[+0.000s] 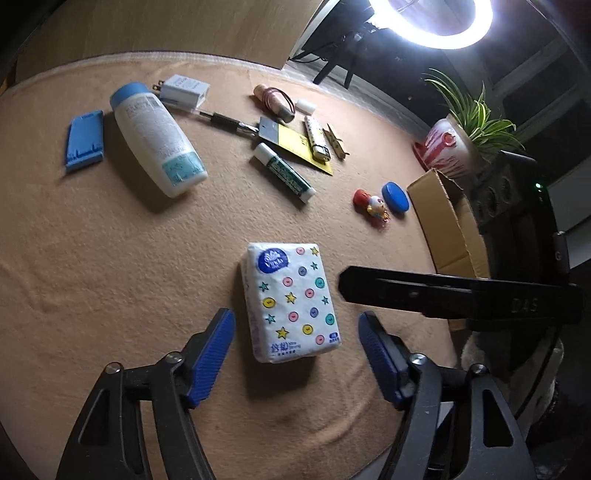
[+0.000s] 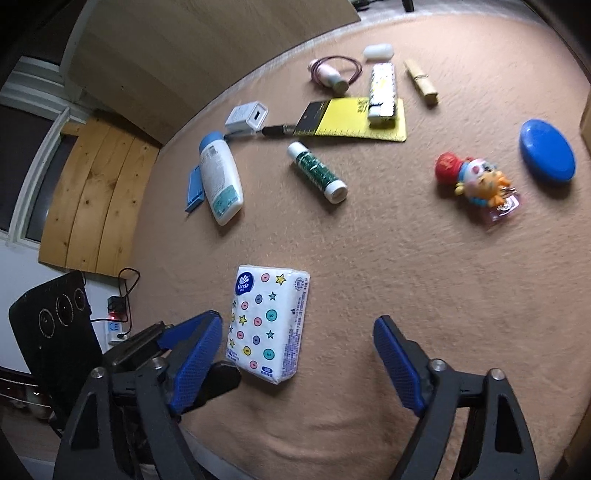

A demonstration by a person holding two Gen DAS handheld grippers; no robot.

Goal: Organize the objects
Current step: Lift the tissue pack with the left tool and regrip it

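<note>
On the bench (image 1: 92, 258), covered in a peach cloth, the far left holds a blue ridged holder (image 1: 85, 140), lying flat beside a white bottle with a blue cap (image 1: 157, 138) on its side. Behind the bottle's cap, near the far edge, sits a white charger plug (image 1: 184, 92), and a dark cable connector (image 1: 225, 121) runs from it toward a yellow card (image 1: 295, 144). A green-and-white glue stick (image 1: 284, 171) lies just nearer than the card, a lighter (image 1: 317, 138) rests on the card, and a wooden clothespin (image 1: 336, 142) lies just right of it. Behind these are a pink tube with a hair tie (image 1: 275, 103) and a small white capsule (image 1: 306, 106). Toward the right edge lie a small toy figure (image 1: 373, 206) and a blue oval lid (image 1: 395, 197), close together. The tissue pack (image 1: 291, 302) lies flat toward the near edge, between the spread blue pads of the left hand-held gripper (image 1: 295, 354), which do not touch it. The left wrist view alone shows the ring light (image 1: 432, 26), a potted plant (image 1: 458, 144) and a cardboard box (image 1: 447, 229) past the right edge, with a dark finger of the other tool (image 1: 443, 295) crossing in front. The right wrist view alone shows wooden boards (image 2: 99, 195) and a power strip (image 2: 114, 325) off the left edge. There the right hand-held gripper (image 2: 299, 362) is also spread, the tissue pack (image 2: 267, 325) just beside its left pad (image 2: 195, 362), with nothing pinched.
</note>
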